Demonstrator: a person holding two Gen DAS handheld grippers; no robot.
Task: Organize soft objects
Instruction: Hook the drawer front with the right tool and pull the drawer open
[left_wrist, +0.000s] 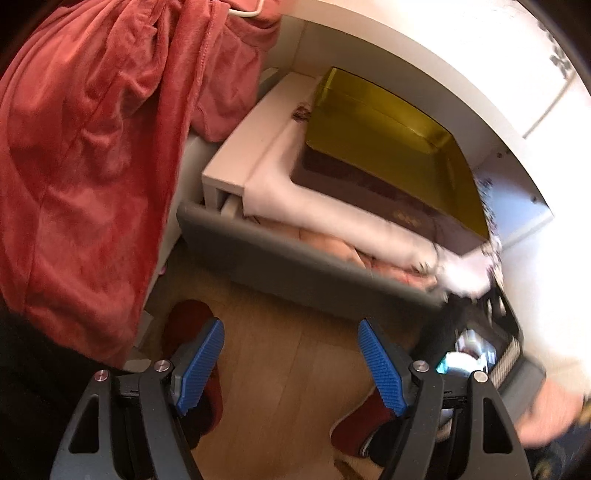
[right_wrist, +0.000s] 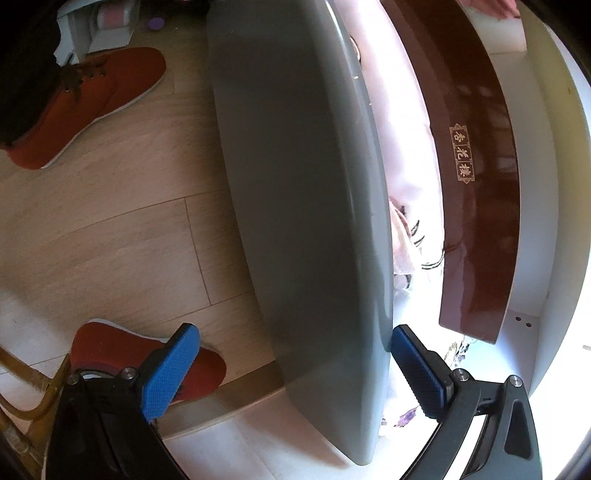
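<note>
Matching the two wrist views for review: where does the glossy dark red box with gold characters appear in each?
Left wrist: the glossy dark red box lies right of centre, on white fabric in the drawer, under a gold lid.
Right wrist: the box curves down the right side.
Shared landmark: the grey drawer front.

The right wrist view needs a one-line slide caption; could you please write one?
Open right gripper straddling the grey drawer front, with folded fabrics and a dark red box inside.
</note>
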